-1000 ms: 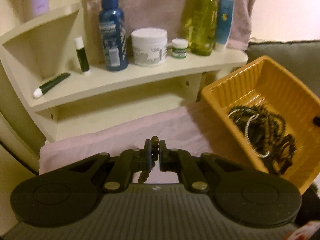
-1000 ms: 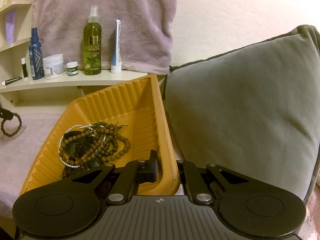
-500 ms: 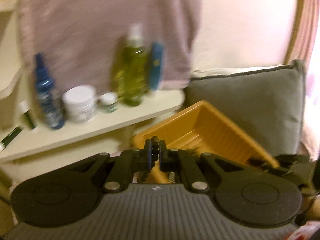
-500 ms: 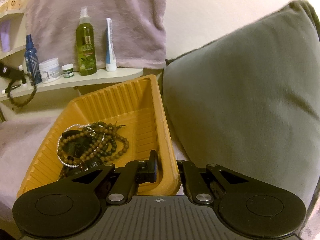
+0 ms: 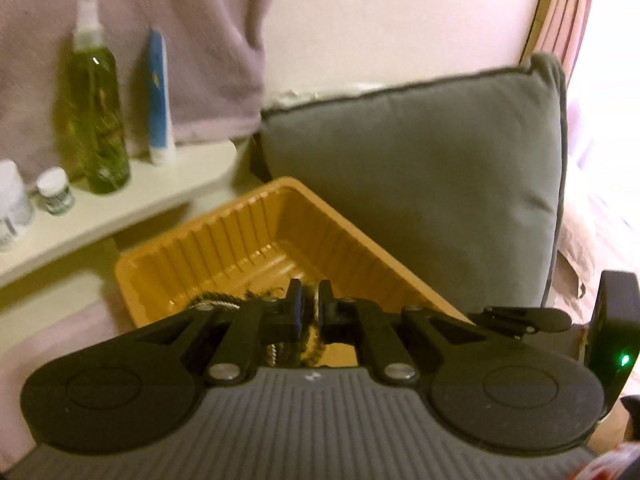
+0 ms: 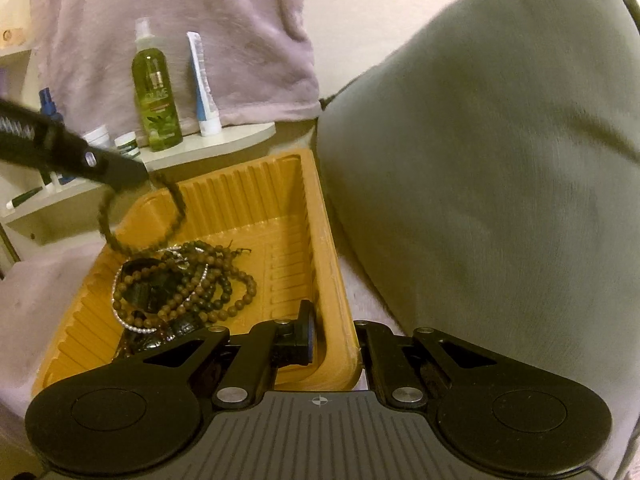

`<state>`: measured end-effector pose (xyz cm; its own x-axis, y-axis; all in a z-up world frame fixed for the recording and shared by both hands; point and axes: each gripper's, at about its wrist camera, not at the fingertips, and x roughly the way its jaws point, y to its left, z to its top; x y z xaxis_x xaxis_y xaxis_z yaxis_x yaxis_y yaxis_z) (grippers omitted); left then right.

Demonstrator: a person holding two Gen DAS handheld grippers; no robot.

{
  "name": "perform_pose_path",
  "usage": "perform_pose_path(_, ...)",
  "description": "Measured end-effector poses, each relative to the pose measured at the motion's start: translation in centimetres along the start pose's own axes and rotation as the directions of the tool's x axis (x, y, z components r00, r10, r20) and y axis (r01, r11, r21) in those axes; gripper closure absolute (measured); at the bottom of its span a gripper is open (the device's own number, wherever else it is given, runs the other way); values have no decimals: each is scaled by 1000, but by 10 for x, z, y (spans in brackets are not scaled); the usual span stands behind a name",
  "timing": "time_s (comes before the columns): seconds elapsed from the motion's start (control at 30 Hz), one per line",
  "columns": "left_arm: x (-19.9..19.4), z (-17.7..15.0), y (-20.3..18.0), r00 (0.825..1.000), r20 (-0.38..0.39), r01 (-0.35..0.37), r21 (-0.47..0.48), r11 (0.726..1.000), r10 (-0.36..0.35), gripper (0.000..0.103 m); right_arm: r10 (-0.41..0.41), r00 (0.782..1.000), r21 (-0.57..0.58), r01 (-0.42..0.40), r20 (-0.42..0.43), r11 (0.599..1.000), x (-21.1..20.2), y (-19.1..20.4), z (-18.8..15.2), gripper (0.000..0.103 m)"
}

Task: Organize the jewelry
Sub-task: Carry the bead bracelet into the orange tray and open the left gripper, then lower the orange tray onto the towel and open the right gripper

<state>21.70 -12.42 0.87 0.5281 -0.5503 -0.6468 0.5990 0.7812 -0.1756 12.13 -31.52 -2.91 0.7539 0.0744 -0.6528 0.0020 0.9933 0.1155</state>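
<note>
Your left hand-held gripper (image 6: 146,178) swung from shelf to over orange tray (image 6: 280,184), pinching bead bracelet (image 6: 140,220). Right hand-held gripper (image 6: 334,340) clamps tray's 5 o'clock rim. Next: release above bead pile (image 6: 188,284).

Cream wall (image 5: 380,20), grey cushion (image 5: 420,184), pale shelf (image 5: 132,196), warm light.

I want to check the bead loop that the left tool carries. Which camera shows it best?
The right wrist view: the bead loop hangs whole below the left tool, over the yellow tray. The left wrist view shows only beads between its fingers.
</note>
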Motion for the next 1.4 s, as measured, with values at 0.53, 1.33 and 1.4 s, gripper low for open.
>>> perform_pose_path(0.53, -60, -54, 50, 965, 71, -232, -216, 948, 252, 74, 55, 999, 92, -54, 1, 994, 6, -16, -4, 95)
perform_pose_path(1.33, -126, -151, 51, 877, -8, -441, -408, 800, 480, 8, 12, 999, 55, -15, 48, 998, -71, 18, 16, 23)
perform_pose_path(1.4, -131, -154, 48, 872, -11, -449, -420, 789, 490, 4, 22, 1000, 49, -23, 7, 999, -76, 30, 18, 22)
